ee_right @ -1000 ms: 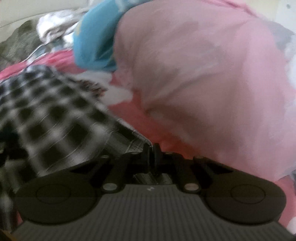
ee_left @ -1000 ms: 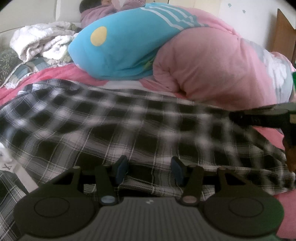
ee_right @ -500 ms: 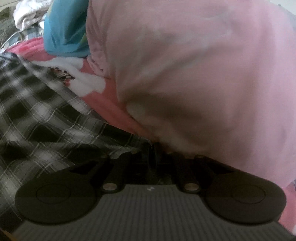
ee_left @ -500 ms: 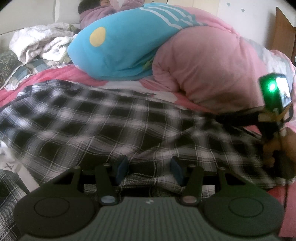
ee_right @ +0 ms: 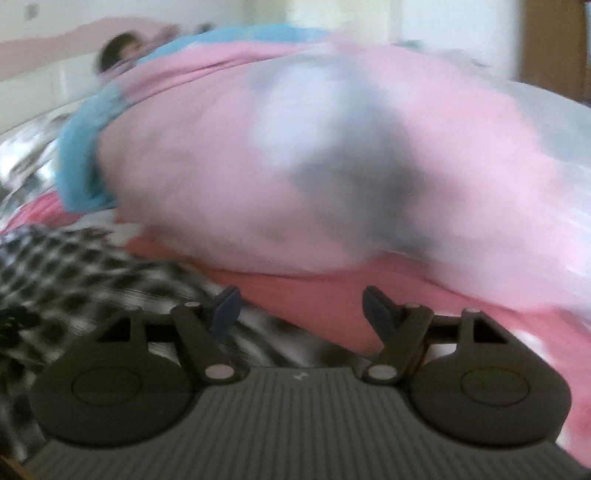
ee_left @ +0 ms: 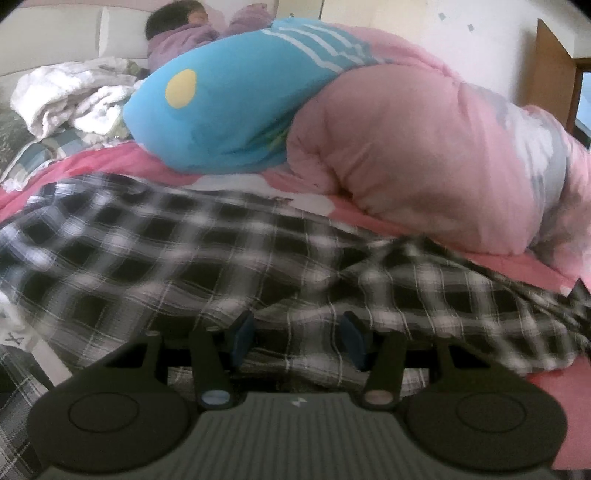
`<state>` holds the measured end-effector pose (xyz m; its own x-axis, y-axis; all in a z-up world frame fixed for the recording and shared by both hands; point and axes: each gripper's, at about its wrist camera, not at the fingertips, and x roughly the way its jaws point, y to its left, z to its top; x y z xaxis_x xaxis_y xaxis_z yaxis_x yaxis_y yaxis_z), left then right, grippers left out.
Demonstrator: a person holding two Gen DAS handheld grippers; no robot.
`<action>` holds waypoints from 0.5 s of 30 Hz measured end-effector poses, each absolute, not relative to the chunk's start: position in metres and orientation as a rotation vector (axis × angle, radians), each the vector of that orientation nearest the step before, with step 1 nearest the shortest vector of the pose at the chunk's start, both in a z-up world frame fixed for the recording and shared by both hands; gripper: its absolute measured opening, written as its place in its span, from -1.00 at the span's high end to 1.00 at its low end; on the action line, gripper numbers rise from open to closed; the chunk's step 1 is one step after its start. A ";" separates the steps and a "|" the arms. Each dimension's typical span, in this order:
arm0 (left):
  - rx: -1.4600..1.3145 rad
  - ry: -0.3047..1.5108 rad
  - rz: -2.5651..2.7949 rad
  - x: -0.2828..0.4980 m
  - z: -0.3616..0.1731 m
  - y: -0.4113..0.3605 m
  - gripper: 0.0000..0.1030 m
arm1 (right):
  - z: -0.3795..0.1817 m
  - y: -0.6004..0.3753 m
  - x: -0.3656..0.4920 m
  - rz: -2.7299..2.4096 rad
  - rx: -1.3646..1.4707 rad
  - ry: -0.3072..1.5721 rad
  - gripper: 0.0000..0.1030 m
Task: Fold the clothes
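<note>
Spread flat on the pink sheet [ee_left: 85, 166]: plaid shirt [ee_left: 192, 258], long axis running left to right across the left wrist view, one end trailing off the left edge, the other bunched in folds at the right near the sheet's edge. Behind it, along its far side and touching its right end: bulky pink quilt [ee_left: 424, 155], with a blue pillow [ee_left: 229, 110] lying against it to the left, both closing off the far side. Further back left, a white blanket [ee_left: 66, 99]; beyond the pillow, a child [ee_left: 173, 26] lying down. Bare sheet only in a strip between shirt and quilt and at the right corner. Left gripper [ee_left: 298, 334] low over the shirt's near hem, jaws parted, cloth between but not pinched. Right gripper [ee_right: 301, 308] spread wide, holding nothing, over bare sheet just beside the shirt's right end; view blurred.
</note>
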<state>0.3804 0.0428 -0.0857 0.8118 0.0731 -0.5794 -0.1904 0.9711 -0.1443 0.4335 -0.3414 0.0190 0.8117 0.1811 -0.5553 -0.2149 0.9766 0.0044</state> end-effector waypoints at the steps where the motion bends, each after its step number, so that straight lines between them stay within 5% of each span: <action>1: -0.192 0.611 0.146 0.381 -0.087 0.042 -0.02 | 0.019 -0.363 0.425 0.162 -0.037 0.594 -0.41; 15: -0.170 0.621 0.168 0.386 -0.092 0.037 -0.02 | -0.059 -0.451 0.357 0.042 0.193 0.705 -0.38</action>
<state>0.3860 0.0367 -0.0917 0.8004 0.1055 -0.5902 -0.2071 0.9725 -0.1070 0.3572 -0.4506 -0.0594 0.7614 0.1034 -0.6400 0.0265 0.9814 0.1901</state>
